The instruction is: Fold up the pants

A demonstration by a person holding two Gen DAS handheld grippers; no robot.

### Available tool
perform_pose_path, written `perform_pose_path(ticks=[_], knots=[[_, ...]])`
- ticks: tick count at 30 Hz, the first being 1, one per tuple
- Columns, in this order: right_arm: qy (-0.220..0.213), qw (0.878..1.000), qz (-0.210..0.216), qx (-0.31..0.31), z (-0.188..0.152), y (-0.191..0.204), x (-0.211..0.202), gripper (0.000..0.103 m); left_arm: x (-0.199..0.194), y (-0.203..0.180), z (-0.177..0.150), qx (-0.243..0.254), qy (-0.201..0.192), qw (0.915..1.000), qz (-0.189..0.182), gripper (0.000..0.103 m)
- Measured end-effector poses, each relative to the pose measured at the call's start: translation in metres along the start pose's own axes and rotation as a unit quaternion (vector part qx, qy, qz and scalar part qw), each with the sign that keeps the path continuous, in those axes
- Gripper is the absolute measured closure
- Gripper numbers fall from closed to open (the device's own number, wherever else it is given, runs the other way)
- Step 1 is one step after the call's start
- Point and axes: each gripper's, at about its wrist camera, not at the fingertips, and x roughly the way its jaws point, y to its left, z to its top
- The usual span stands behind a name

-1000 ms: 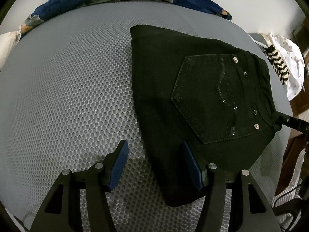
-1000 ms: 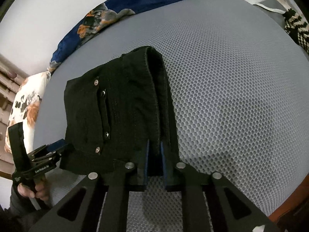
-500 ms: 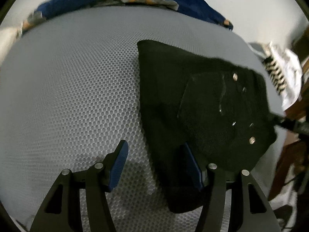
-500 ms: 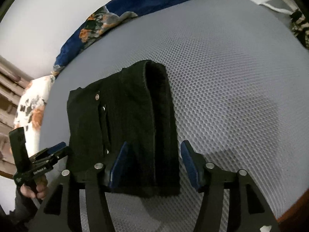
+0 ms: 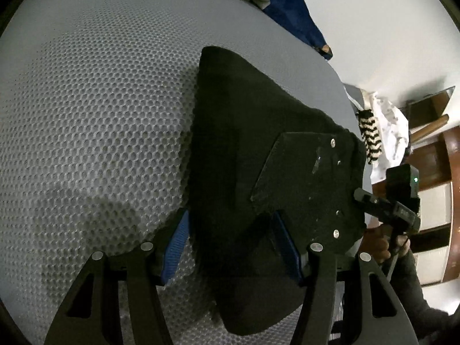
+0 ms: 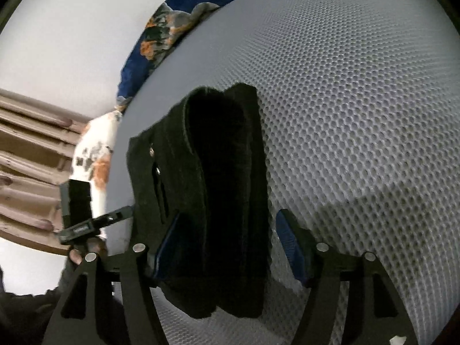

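The black pants (image 5: 258, 149) lie folded into a compact bundle on the grey mesh bed, back pocket with rivets facing up. My left gripper (image 5: 230, 247) is open, its blue-padded fingers either side of the bundle's near edge. In the right wrist view the same bundle (image 6: 218, 172) shows its stacked folded edge. My right gripper (image 6: 230, 247) is open, its fingers straddling the near end of the bundle. Each gripper shows in the other's view, the right one (image 5: 388, 210) at the waistband side and the left one (image 6: 95, 221) at the bundle's left.
The grey honeycomb bed surface (image 5: 86, 115) spreads left of the pants. A dark blue floral blanket (image 6: 161, 34) lies along the far edge by the white wall. A black-and-white striped cloth (image 5: 371, 135) and white fabric lie past the bed's right edge, beside wooden furniture.
My right gripper opened and let go of the folded edge it pinched a second ago. Both cameras have tilted and moved closer over the bundle; the pants stay folded on the bed.
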Motion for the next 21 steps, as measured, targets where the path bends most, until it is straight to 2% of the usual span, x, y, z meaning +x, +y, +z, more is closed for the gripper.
perform_pose_path(ticks=[2, 4, 8, 9, 10, 12, 14, 16, 21], knots=[[0.009, 1.0, 0.012, 0.003, 0.003, -0.002, 0.005, 0.05, 0.004, -0.002, 0.004, -0.001, -0.001, 1.0, -0.008, 0.043], [0.006, 1.0, 0.026, 0.0, 0.007, -0.002, 0.01, 0.052, 0.006, -0.003, 0.008, 0.001, -0.007, 0.9998, -0.02, 0.043], [-0.003, 0.999, 0.049, 0.016, 0.016, -0.003, 0.02, 0.062, 0.014, -0.011, 0.016, 0.011, -0.024, 0.9995, -0.018, 0.044], [-0.006, 0.998, 0.051, 0.026, 0.018, -0.001, 0.025, 0.066, 0.016, -0.013, 0.017, 0.013, -0.026, 0.9995, -0.012, 0.048], [-0.008, 0.998, 0.051, 0.03, 0.019, 0.0, 0.026, 0.075, 0.017, -0.015, 0.019, 0.013, -0.03, 0.9994, -0.005, 0.053], [-0.026, 0.997, 0.057, 0.033, 0.02, 0.011, 0.023, 0.078, 0.017, -0.017, 0.024, 0.01, -0.034, 0.9994, 0.0, 0.072], [-0.036, 0.997, 0.061, 0.029, 0.025, 0.023, 0.019, 0.08, 0.012, -0.017, 0.03, 0.006, -0.038, 0.9992, -0.01, 0.082], [-0.042, 0.997, 0.058, 0.015, 0.033, 0.042, 0.017, 0.08, 0.005, -0.019, 0.036, 0.007, -0.047, 0.9988, -0.012, 0.085], [-0.044, 0.997, 0.055, -0.017, 0.071, 0.084, 0.031, 0.08, -0.017, -0.024, 0.06, 0.03, -0.083, 0.9959, 0.022, 0.087]])
